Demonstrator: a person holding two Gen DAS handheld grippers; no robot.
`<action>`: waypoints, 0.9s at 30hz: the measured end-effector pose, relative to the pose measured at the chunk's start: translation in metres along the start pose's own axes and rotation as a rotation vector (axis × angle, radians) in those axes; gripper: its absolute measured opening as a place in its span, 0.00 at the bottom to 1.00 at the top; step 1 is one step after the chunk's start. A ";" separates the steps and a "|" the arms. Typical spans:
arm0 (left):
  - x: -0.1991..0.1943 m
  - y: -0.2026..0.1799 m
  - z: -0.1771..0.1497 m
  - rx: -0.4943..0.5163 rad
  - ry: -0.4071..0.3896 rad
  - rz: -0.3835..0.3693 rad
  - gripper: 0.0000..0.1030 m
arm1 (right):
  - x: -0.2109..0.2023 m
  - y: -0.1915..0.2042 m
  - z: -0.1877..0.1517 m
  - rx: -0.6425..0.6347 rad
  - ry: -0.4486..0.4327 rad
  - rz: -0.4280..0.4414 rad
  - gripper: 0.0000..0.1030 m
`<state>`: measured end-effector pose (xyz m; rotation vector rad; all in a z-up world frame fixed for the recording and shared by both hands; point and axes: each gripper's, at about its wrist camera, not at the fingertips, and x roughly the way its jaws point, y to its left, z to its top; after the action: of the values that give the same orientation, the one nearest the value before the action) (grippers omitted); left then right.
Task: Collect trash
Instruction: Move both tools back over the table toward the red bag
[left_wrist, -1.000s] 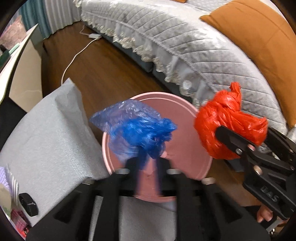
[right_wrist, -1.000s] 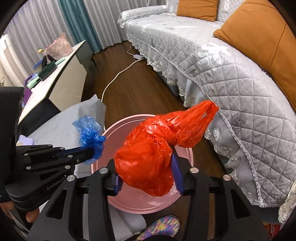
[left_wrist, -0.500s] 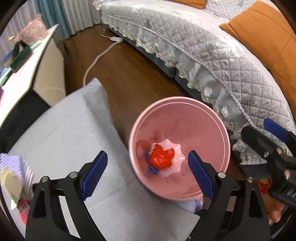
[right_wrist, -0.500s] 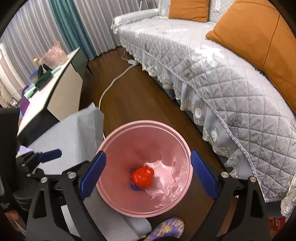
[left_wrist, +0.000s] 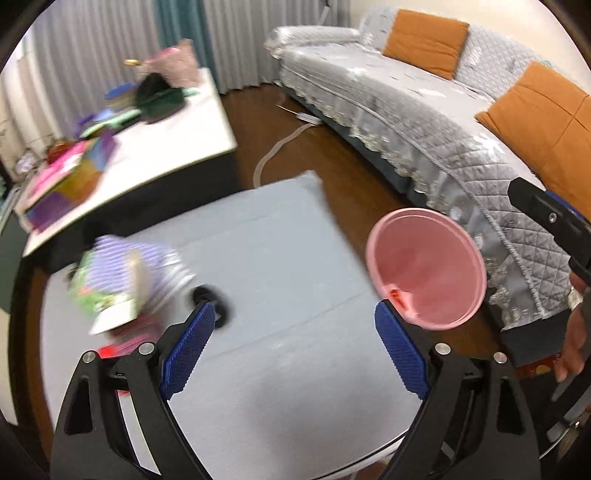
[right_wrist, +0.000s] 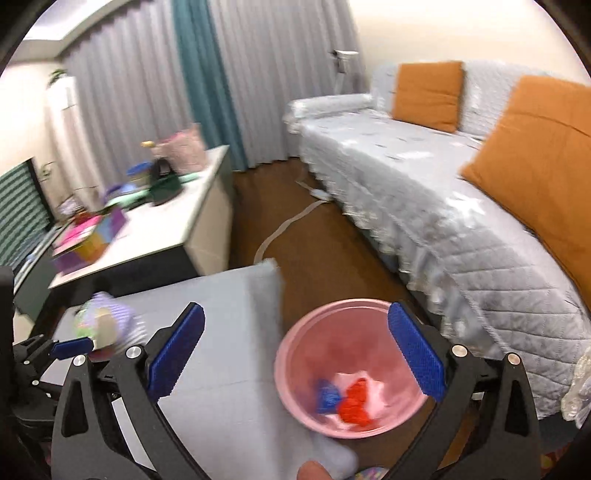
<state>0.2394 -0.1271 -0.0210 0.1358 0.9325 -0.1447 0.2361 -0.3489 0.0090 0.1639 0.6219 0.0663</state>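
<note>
Beside the round pink plastic bin (right_wrist: 351, 373) (red and blue bags inside), both empty grippers, left (left_wrist: 293, 354) and right (right_wrist: 295, 354), gape wide; next, I'd approach the blurred table litter (left_wrist: 122, 288) slowly.

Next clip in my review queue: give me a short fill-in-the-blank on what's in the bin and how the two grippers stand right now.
1. The red bag and the blue bag lie inside the ____ bin.
2. The right gripper has its jaws ____ and holds nothing.
3. The left gripper hangs over the ____ cloth, jaws apart.
4. The cushions on the sofa are ____ in colour.

Missing words: pink; open; grey; orange
</note>
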 end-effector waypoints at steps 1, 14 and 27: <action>-0.007 0.007 -0.004 -0.004 -0.007 0.015 0.83 | -0.004 0.014 -0.002 -0.022 0.001 0.024 0.95; -0.071 0.127 -0.080 -0.226 -0.095 0.203 0.85 | -0.010 0.143 -0.056 -0.119 0.086 0.250 0.95; -0.048 0.186 -0.120 -0.378 -0.063 0.272 0.85 | 0.028 0.204 -0.094 -0.232 0.198 0.326 0.95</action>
<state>0.1506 0.0798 -0.0433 -0.0920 0.8545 0.2776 0.2012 -0.1320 -0.0468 0.0325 0.7751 0.4719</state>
